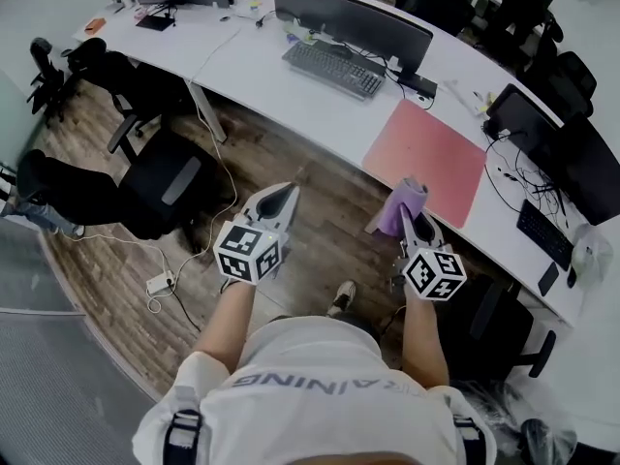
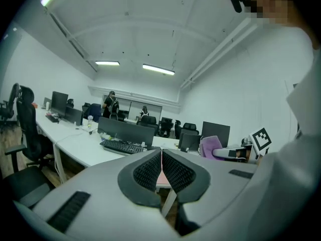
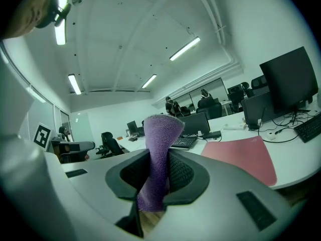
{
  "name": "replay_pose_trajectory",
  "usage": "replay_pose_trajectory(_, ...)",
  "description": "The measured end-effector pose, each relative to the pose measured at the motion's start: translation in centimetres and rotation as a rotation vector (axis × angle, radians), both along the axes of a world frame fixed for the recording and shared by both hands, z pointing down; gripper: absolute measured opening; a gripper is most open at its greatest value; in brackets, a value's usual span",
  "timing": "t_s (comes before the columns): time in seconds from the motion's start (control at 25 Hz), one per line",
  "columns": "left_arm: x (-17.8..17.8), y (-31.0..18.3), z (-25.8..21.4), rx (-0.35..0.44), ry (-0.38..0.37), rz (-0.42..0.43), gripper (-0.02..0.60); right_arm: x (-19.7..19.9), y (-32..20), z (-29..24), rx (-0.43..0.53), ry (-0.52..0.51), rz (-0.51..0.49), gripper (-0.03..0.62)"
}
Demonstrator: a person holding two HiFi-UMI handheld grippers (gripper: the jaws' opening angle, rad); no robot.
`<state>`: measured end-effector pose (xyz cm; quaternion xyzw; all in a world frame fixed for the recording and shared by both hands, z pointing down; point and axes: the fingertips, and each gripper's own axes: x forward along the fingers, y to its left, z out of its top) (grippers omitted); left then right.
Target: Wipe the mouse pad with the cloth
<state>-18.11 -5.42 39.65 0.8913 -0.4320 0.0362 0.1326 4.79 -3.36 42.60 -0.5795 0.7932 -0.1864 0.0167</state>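
A pink mouse pad lies flat on the white desk, right of the keyboard. My right gripper is shut on a purple cloth, held over the floor just short of the desk's front edge, near the pad's near corner. In the right gripper view the purple cloth stands up between the jaws, with the mouse pad to the right beyond. My left gripper hangs over the wooden floor with its jaws shut and nothing between them; the left gripper points at the desk.
A keyboard and a wide monitor stand on the desk left of the pad. More monitors, cables and a second keyboard fill the right end. Black office chairs stand at left and near my right arm.
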Motion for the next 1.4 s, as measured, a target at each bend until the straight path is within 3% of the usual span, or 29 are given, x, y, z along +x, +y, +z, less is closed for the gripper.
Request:
replay_pose_trajectory(0.4, 13.9, -7.7, -0.3, 0.022, -0.054, 0.064, 0.034, 13.8, -6.7, 1.2, -0.011, -0.045, 0.065, 0.098)
replay_pose_trajectory(0.76, 22.8, -13.4, 0.9, 0.005, -0.079, 0.160, 0.035, 22.6, -9.0, 3.3, -0.052, -0.069, 0.182, 0.098)
replay_pose_trajectory(1.08, 25.8, -19.8, 2.8, -0.027, -0.045, 0.241, 0.035, 25.5, -13.5, 4.1, -0.084, -0.029, 0.260, 0.098)
replay_pose_trajectory(1.4, 23.9, -30.6, 5.8, -0.085, -0.013, 0.258, 0.035, 22.6, -24.2, 5.3, -0.145, 0.025, 0.261, 0.098)
